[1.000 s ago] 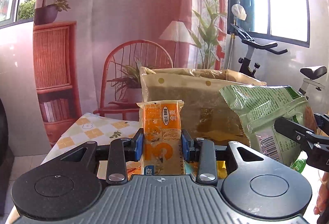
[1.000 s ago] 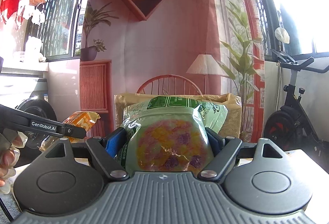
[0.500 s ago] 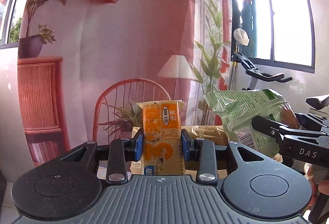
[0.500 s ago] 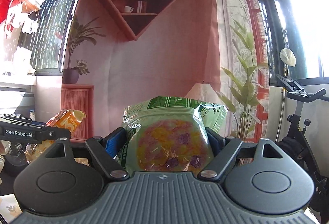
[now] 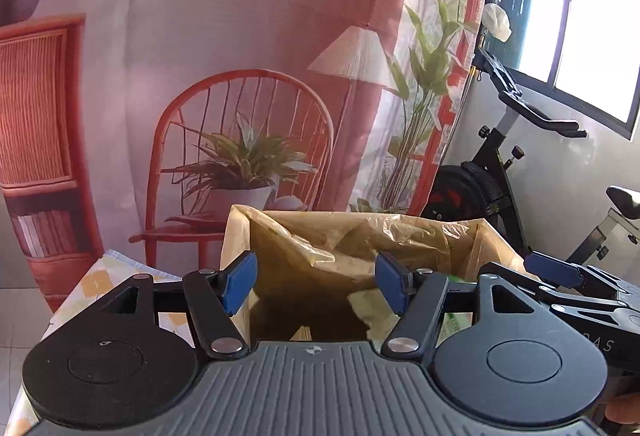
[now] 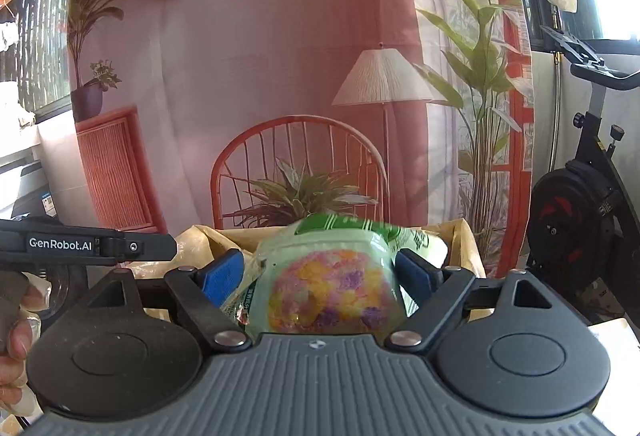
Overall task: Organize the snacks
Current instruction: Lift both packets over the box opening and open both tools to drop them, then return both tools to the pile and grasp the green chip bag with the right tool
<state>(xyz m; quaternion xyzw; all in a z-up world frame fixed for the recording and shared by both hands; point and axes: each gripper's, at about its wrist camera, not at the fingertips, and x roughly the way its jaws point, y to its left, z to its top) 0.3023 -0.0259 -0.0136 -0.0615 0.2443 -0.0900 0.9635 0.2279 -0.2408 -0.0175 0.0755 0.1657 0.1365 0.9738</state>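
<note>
A box lined with yellowish plastic (image 5: 404, 232) stands open below both grippers; it also shows in the right wrist view (image 6: 464, 240). My left gripper (image 5: 316, 282) is open and empty above the box mouth. The orange snack pack is out of sight. My right gripper (image 6: 320, 276) has its blue pads spread, with the green bag of coloured snacks (image 6: 332, 288) between them, blurred and low over the box. A gap shows at each pad; I cannot tell if the pads touch the bag. The right gripper's finger (image 5: 556, 270) shows at the right of the left wrist view.
A table with a checked cloth (image 5: 96, 284) carries the box. An exercise bike (image 5: 500, 172) stands to the right. A printed backdrop with a red chair (image 5: 240, 140) hangs behind. The left gripper's arm (image 6: 84, 244) crosses the left of the right wrist view.
My left gripper opened and the orange pack left it. Both grippers tipped down over the box. My right gripper's pads spread and the green bag sits lower between them.
</note>
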